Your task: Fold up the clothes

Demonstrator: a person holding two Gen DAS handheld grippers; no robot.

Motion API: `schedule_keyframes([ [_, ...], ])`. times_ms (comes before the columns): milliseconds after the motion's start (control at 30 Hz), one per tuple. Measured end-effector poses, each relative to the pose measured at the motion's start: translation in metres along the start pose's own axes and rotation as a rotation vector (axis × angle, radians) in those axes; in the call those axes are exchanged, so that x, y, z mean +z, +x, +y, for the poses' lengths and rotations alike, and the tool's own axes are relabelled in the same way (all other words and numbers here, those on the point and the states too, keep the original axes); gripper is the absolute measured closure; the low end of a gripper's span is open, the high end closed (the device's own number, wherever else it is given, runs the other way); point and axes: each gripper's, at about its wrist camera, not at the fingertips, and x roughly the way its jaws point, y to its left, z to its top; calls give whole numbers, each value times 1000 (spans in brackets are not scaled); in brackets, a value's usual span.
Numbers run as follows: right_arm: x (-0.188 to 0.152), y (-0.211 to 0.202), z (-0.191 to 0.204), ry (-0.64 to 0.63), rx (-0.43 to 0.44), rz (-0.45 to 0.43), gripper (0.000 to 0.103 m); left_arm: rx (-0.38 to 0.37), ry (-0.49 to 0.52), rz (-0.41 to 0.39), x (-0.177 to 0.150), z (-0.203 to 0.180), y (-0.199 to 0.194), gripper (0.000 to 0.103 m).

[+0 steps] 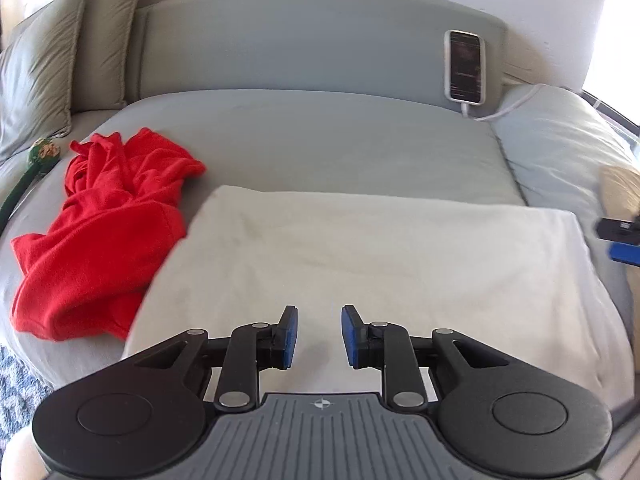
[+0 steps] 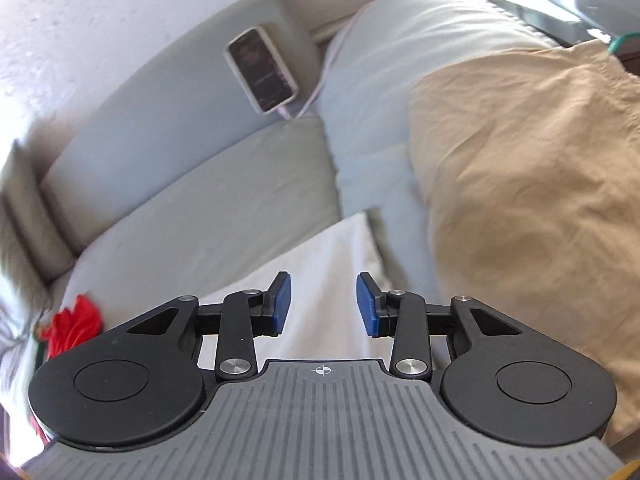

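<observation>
the left gripper (image 1: 319,336) is hovering over the white folded garment (image 1: 360,260), its blue-padded fingers (image 1: 289,336) standing apart with nothing between them and not touching the cloth. the right gripper (image 2: 323,305) is hanging above the right-hand corner of the same white folded garment (image 2: 320,280), its fingers (image 2: 367,306) also standing apart and gripping nothing. in the left wrist view the right gripper's tip (image 1: 622,240) is showing blurred at the garment's right edge.

the white garment is lying flat on the grey-blue sofa seat (image 1: 320,140), near the front edge. just beside its left edge a crumpled red garment (image 1: 104,232) is lying in a heap, touching or slightly overlapping the white one. to the right, a tan garment (image 2: 528,208) is spreading over a pale cushion (image 2: 380,80).

a phone (image 1: 465,66) with a white cable (image 1: 516,100) is leaning upright against the sofa backrest (image 1: 300,40). grey-beige pillows (image 1: 44,72) are standing in the left corner, and a green object (image 1: 40,156) is lying just in front of them. no containers are showing.
</observation>
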Motion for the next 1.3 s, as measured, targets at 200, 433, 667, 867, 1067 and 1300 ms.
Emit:
schedule_keyframes([
  [200,-57,25,2,-174,-131,30,68,23,150,-15,-37,-31,-4,74],
  [433,-78,-33,-36,-80,-272,98,93,52,161,163,-70,-18,-28,72],
  [667,-99,-85,-43,21,-116,-18,54,20,42,-3,-64,-18,-51,72],
  [867,-106,-69,2,-136,53,-21,56,4,78,-72,-52,-42,-22,72],
  [1067,-130,-47,-2,-171,62,51,56,-6,112,0,-72,-45,-21,71],
  [1300,-145,-71,-52,168,54,271,53,-36,75,128,-78,-38,-42,65],
])
